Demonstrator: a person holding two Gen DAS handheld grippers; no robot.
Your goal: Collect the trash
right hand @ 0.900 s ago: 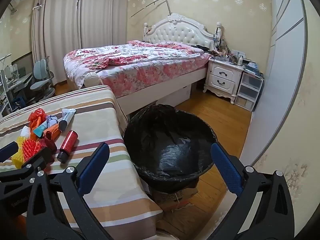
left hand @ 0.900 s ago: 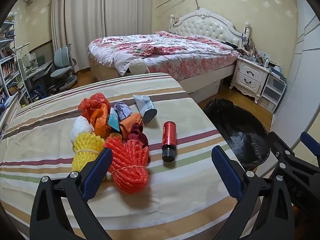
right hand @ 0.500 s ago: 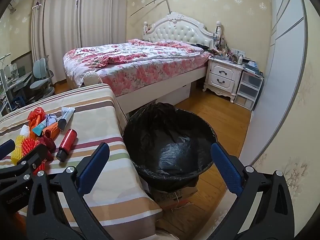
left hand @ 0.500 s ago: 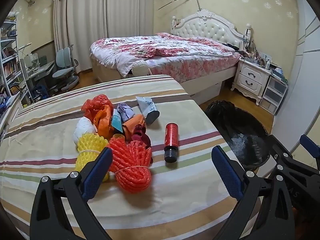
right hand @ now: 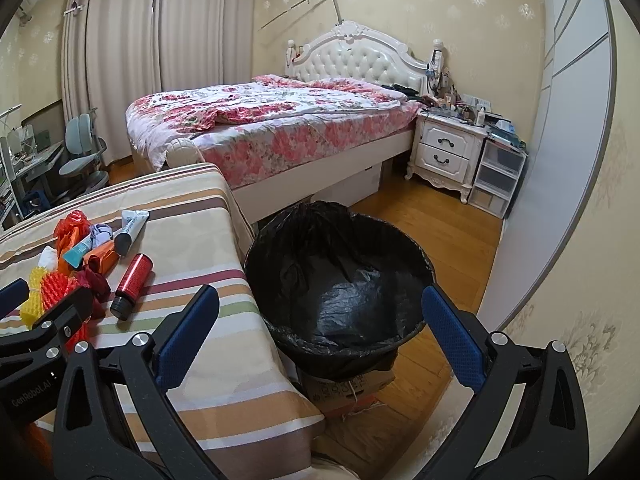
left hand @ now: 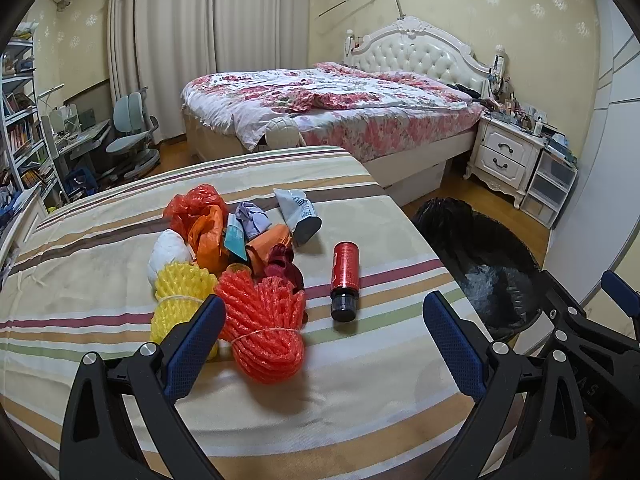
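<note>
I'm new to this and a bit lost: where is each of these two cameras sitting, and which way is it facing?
Left wrist: on the left gripper, looking down over the striped table at the trash pile; its open blue-padded fingers show, the right gripper at the edge.
Right wrist: on the right gripper, facing the black-lined bin; its own open fingers show.
Shared: red bottle, bin, bed.

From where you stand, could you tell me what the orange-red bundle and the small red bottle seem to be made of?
Orange-red bundle: likely foam netting, matte, with ribbed mesh strands tied by a band. Small red bottle: its glossy red body could be plastic or metal; the dark cap looks like plastic.
</note>
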